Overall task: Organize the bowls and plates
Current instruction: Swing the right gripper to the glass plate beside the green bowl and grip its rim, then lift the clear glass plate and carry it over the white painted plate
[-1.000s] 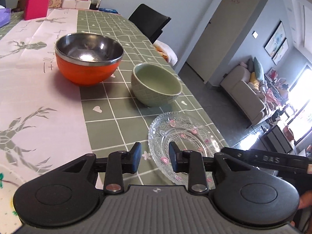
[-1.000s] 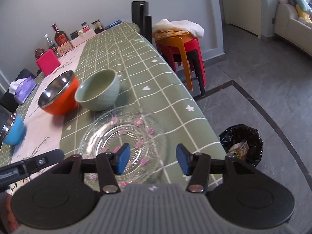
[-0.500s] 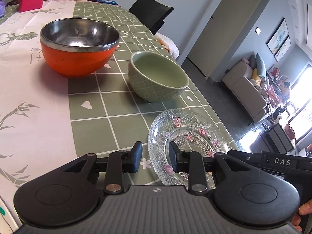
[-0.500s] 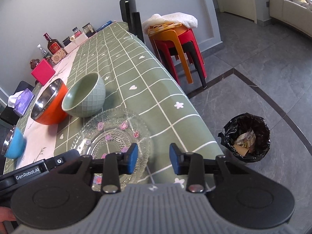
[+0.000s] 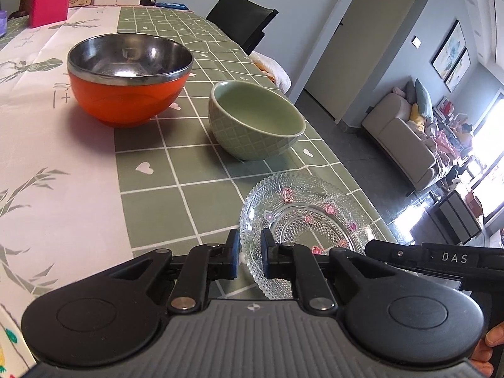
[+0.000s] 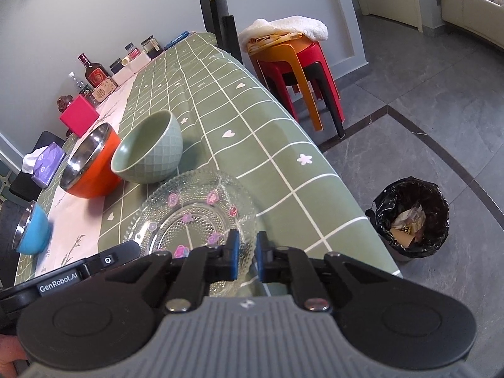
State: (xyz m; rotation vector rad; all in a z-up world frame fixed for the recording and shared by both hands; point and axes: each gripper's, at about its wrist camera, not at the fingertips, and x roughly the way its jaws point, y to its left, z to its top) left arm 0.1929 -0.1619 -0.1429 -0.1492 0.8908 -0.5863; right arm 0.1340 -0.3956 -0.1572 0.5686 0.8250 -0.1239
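A: How far along would you say the tidying is?

B: Barely begun, as I judge it; nothing is stacked or grouped; the glass plate (image 5: pixel 310 220) lies flat at the near corner of the table (image 5: pixel 176 170), close to the edge; the green bowl (image 5: pixel 256 119) stands just beyond it, apart from it, and the orange bowl (image 5: pixel 129 78) stands beside that one, a little further in; a small blue bowl (image 6: pixel 33 231) sits well off to the side, seen only from the right wrist

A: And the grippers?

B: Both are at the plate; the left gripper (image 5: pixel 249 252) has the plate's near left rim between its fingers, and its jaws are closing on it; the right gripper (image 6: pixel 246 253) has the near right rim between its blue pads (image 6: pixel 233 252), jaws likewise closing; the glass is clear, so I cannot be sure the pads already press on it, but the gap on each looks narrowed down to about the rim's thickness; I read both as clenched on the plate, one at each side

A: So what is left?

B: Nearly all of it, by my reckoning; the plate is not yet lifted off the cloth; it has to go wherever the pile is meant to be, and the three bowls have yet to be gathered or nested; with the plate so near the table edge, an uneven lift could tip it towards the floor
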